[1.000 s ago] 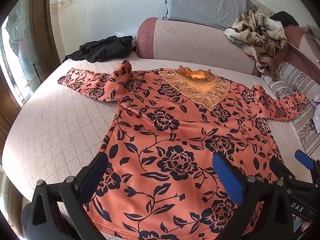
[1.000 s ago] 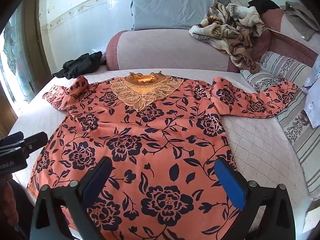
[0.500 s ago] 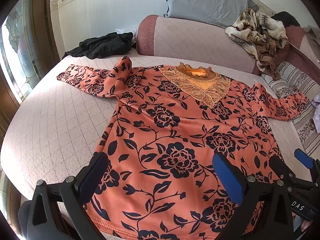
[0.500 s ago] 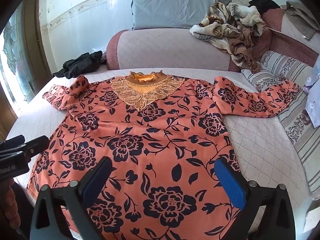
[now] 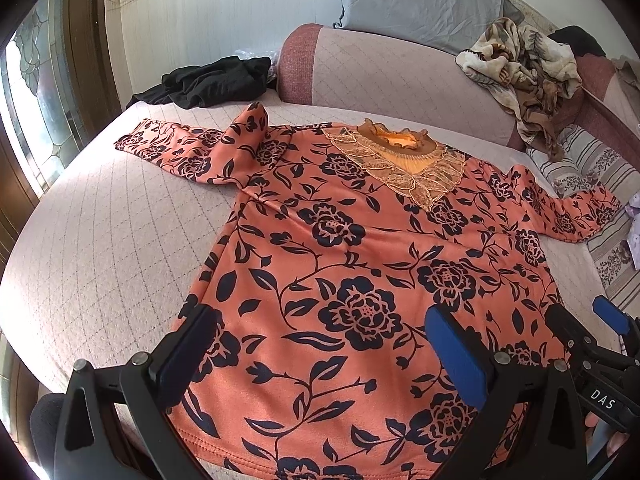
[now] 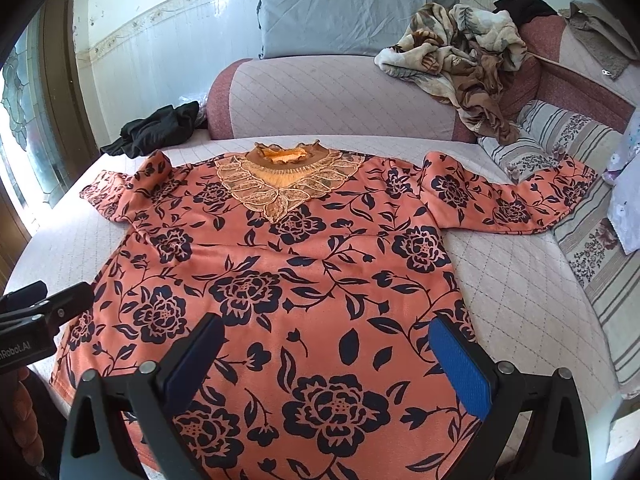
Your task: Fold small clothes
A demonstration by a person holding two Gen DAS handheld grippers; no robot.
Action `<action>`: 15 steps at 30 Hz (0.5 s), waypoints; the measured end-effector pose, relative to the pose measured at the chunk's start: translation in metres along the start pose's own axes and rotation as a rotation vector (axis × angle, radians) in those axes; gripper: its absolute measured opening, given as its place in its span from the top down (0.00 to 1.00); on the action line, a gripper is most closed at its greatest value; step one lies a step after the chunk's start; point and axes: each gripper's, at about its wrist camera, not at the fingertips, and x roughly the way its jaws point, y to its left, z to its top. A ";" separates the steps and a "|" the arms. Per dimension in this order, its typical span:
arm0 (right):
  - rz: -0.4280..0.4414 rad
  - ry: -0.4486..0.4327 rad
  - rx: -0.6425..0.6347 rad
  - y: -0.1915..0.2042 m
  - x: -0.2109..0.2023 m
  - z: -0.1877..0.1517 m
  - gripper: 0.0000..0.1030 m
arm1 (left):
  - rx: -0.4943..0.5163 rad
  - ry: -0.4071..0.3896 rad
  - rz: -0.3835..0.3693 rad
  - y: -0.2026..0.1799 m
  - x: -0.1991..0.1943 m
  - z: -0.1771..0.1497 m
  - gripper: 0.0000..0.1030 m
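An orange long-sleeved top (image 5: pixel 352 264) with dark blue flowers and a lace collar lies flat, face up, on the quilted bed (image 5: pixel 100 248), sleeves spread to both sides. It also shows in the right wrist view (image 6: pixel 304 280). My left gripper (image 5: pixel 320 344) is open and empty, above the hem's left part. My right gripper (image 6: pixel 328 356) is open and empty, above the hem's right part. The right gripper shows at the left wrist view's right edge (image 5: pixel 592 344). The left gripper's body shows at the right wrist view's left edge (image 6: pixel 44 312).
A black garment (image 5: pixel 212 84) lies at the bed's far left corner. A padded headboard (image 6: pixel 340 100) runs along the back with a grey pillow (image 6: pixel 344 16) and a crumpled brown blanket (image 6: pixel 460 60). Striped pillows (image 6: pixel 560 152) lie at the right. A window (image 5: pixel 36 120) is on the left.
Both grippers have drifted slightly over the hem, still open. The top has not moved.
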 end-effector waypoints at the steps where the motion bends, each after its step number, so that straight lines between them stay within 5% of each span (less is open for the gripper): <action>1: -0.003 0.002 0.001 -0.001 0.000 0.000 0.00 | 0.000 0.000 0.002 0.000 0.000 0.000 0.00; 15: -0.022 0.007 0.007 -0.004 0.002 0.001 0.00 | -0.008 0.004 0.004 0.001 0.001 -0.001 0.00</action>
